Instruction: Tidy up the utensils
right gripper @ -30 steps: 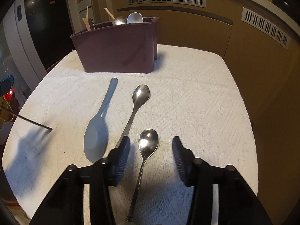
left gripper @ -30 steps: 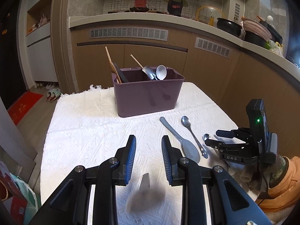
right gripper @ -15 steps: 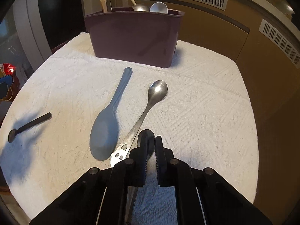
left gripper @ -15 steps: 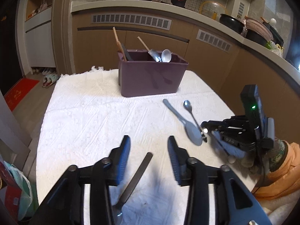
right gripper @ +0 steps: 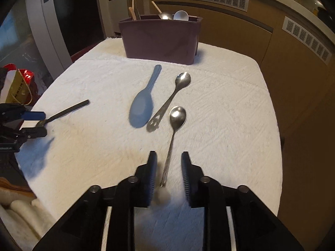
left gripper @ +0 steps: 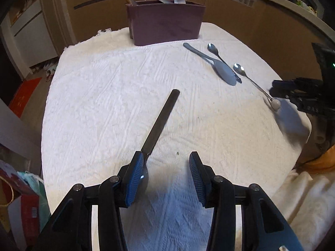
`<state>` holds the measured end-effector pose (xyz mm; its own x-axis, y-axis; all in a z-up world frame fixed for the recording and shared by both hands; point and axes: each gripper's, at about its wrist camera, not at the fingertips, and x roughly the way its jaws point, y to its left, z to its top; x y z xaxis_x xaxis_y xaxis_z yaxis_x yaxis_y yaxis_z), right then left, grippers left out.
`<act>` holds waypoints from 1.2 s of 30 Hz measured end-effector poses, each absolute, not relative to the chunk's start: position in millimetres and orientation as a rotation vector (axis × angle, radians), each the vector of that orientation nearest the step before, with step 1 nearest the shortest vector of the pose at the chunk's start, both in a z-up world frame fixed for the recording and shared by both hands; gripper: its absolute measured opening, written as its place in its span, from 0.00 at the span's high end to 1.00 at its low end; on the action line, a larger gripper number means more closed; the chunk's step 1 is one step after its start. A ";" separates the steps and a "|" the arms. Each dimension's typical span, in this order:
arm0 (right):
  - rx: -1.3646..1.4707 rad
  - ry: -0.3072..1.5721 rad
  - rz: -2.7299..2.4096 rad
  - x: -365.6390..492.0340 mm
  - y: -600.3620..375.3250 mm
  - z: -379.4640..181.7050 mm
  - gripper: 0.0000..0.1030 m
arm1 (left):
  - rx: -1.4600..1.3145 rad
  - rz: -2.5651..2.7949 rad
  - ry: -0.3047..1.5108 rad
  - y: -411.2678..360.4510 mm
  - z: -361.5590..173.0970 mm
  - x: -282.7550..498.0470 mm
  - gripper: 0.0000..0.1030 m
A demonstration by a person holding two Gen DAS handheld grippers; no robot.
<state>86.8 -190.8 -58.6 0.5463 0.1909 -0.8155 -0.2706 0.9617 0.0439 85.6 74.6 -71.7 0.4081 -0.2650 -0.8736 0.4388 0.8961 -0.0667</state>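
On table's near edge: left gripper [left gripper: 166,171], fingers spread, straddling black spoon [left gripper: 160,125] for pickup; right gripper [right gripper: 168,174], jaws opening around steel spoon [right gripper: 174,129]; bin [left gripper: 165,26] at far edge.

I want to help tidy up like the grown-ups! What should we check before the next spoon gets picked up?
1. Right hand-held gripper has room to close: ok, its jaws are opening, apart on either side of the handle.
2. Steel spoon lined up: ok, its handle runs between the jaws.
3. Spoon gripped: not ok, the pads are not pressing on it.
4. Left hand-held gripper around the black-handled utensil: not ok, it lies by one finger, off centre.
5. Purple bin has space: cannot tell, the inside is hidden.
6. Blue rice paddle clear of the spoon: ok, apart.
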 end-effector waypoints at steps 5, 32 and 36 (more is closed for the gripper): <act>-0.103 0.961 0.292 57.1 -179.3 -66.8 0.59 | 0.154 -0.392 1.067 91.4 -70.3 80.5 0.59; -0.120 0.731 0.125 87.3 -210.6 11.9 0.78 | 0.236 -0.387 0.982 105.9 -62.1 65.8 0.49; -0.104 0.716 0.154 94.1 -204.0 18.7 0.78 | 0.221 -0.431 0.995 104.3 -68.4 62.5 0.49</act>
<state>94.1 -204.0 18.7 0.7438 0.1052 -0.6600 -0.1762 0.9835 -0.0418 62.5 104.3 -68.4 0.4699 -0.2488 -0.8469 0.4471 0.8944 -0.0146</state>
